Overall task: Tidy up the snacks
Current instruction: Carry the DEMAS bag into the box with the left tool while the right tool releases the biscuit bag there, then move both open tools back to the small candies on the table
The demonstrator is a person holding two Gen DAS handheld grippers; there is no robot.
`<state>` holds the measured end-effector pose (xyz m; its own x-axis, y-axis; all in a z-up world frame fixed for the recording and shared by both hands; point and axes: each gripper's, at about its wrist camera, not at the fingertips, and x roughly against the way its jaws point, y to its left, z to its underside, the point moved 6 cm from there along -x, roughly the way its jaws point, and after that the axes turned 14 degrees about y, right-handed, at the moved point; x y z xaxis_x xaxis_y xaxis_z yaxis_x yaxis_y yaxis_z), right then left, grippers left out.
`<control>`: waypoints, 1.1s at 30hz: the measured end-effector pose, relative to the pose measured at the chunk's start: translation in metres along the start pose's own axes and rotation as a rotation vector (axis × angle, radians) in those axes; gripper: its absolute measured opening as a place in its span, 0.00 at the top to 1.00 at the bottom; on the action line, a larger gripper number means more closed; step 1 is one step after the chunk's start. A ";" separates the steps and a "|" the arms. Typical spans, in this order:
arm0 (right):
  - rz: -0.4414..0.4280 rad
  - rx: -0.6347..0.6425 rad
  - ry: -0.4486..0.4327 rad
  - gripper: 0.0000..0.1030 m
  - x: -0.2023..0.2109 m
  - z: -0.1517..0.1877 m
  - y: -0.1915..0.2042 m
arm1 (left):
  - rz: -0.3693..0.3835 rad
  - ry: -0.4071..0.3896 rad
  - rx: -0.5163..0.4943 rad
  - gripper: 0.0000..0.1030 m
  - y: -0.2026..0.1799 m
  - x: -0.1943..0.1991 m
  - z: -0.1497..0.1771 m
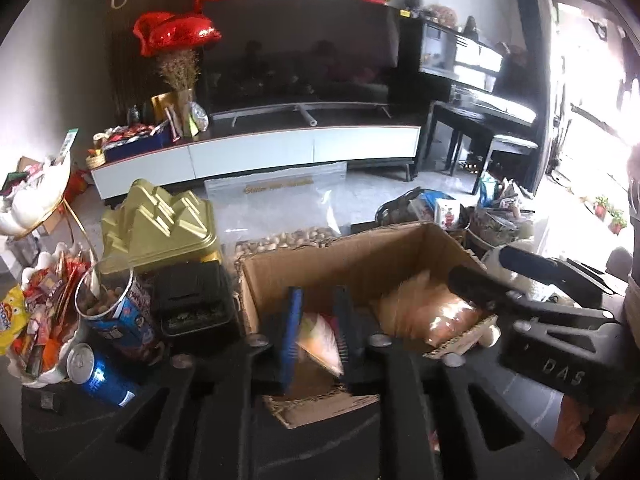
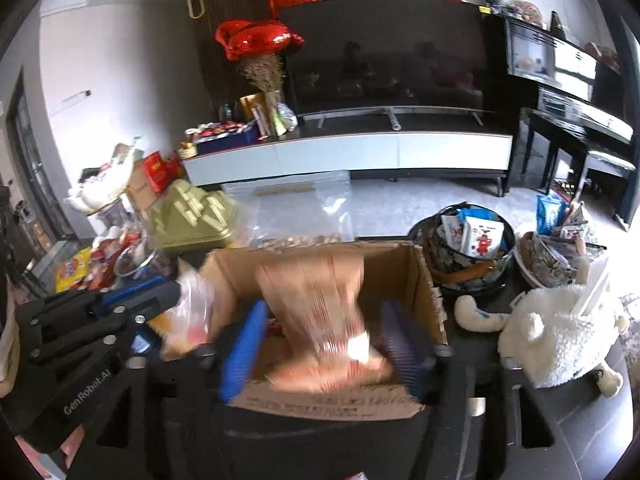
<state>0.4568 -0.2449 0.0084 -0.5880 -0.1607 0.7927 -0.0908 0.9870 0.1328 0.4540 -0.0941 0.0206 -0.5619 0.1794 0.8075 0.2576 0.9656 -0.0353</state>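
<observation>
My left gripper (image 1: pixel 318 332) sits over the near left part of the cardboard box (image 1: pixel 360 256), its fingers drawn in on a small clear snack packet (image 1: pixel 320 338) with orange at its lower edge, pinched between the blue pad and the dark one; the packet is blurred, so I cannot read it. My right gripper (image 2: pixel 324 344) is over the same cardboard box (image 2: pixel 420 280), its fingers set wide around a large orange striped snack bag (image 2: pixel 320 304); the bag fills the gap between them, but with the blur I cannot tell whether the pads actually grip it. From the left wrist view that bag (image 1: pixel 432 312) lies in the right side of the box, under the right gripper's dark fingers (image 1: pixel 476 288). A gold tin (image 1: pixel 160 224) stands left of the box; a plush sheep (image 2: pixel 560 332) lies to its right.
</observation>
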 end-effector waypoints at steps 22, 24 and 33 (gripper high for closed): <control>-0.020 0.132 -0.018 0.34 0.048 0.082 0.036 | -0.011 -0.015 -0.043 0.62 -0.011 0.055 0.085; -0.019 0.138 -0.019 0.34 0.052 0.092 0.039 | -0.019 -0.024 -0.049 0.59 -0.012 0.061 0.092; -0.057 0.135 -0.004 0.34 0.058 0.131 0.047 | -0.034 -0.029 -0.073 0.54 -0.017 0.071 0.134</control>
<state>0.3131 -0.2072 -0.0179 -0.5820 -0.2167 0.7838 -0.2308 0.9682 0.0963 0.3045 -0.0721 0.0000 -0.5935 0.1530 0.7901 0.2937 0.9552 0.0356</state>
